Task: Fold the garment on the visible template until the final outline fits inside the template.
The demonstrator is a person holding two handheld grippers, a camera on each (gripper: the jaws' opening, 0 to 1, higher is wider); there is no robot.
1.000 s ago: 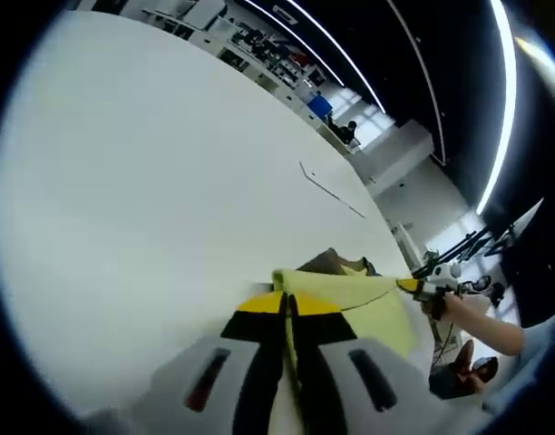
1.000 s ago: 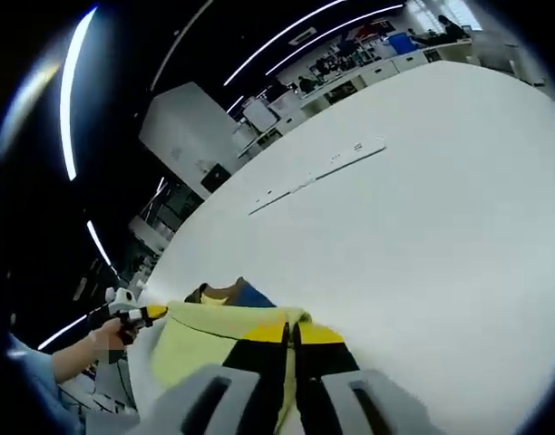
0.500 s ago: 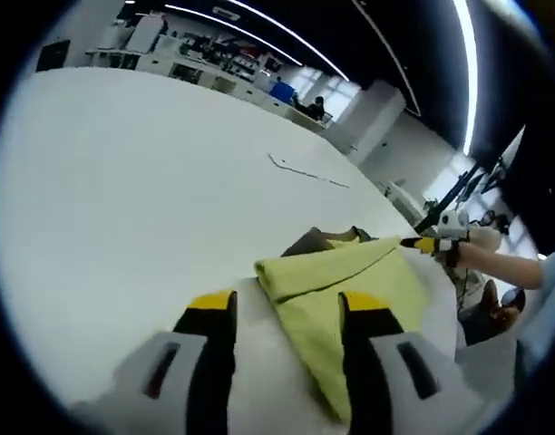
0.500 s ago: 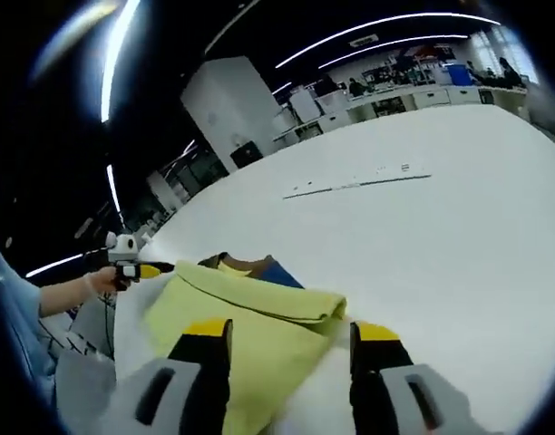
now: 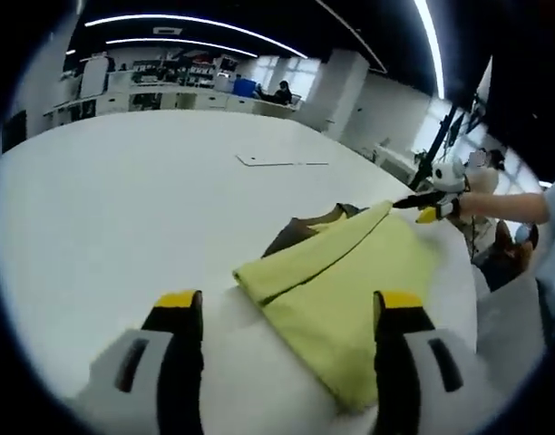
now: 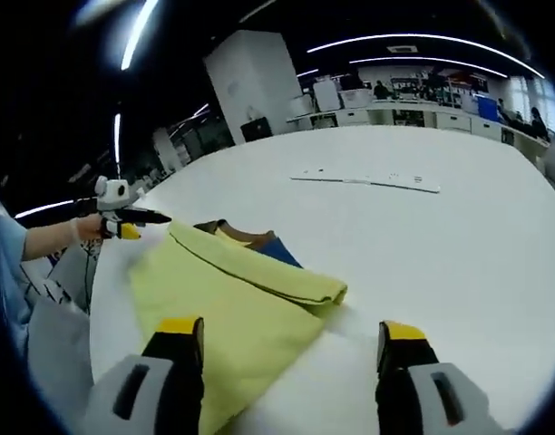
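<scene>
Our left gripper [image 5: 287, 313] sits at the bottom of the left gripper view with its jaws spread wide and nothing between them; our right gripper [image 6: 289, 340] at the bottom of the right gripper view is likewise spread and empty.

Just beyond both sets of jaws lies the yellow garment [image 5: 350, 290] on the white table [image 5: 123, 208], folded over once so that a rolled fold edge runs diagonally. In the left gripper view it fills the lower centre and right, with its folded corner nearest our left jaws; in the right gripper view the same garment [image 6: 223, 299] spreads across the lower left and centre, its folded corner pointing right, between our jaws.

Past the fold, a brown and blue collar [image 6: 246, 240] peeks out from under the yellow layer.

We judge the next fold turns on that diagonal edge: the garment's long axis runs away from us toward the collar, and each gripper is near one end of the fold.

Farther off, a thin white strip [image 6: 368, 179] lies flat on the table, well apart from the garment; whether it marks the template we cannot tell.
</scene>
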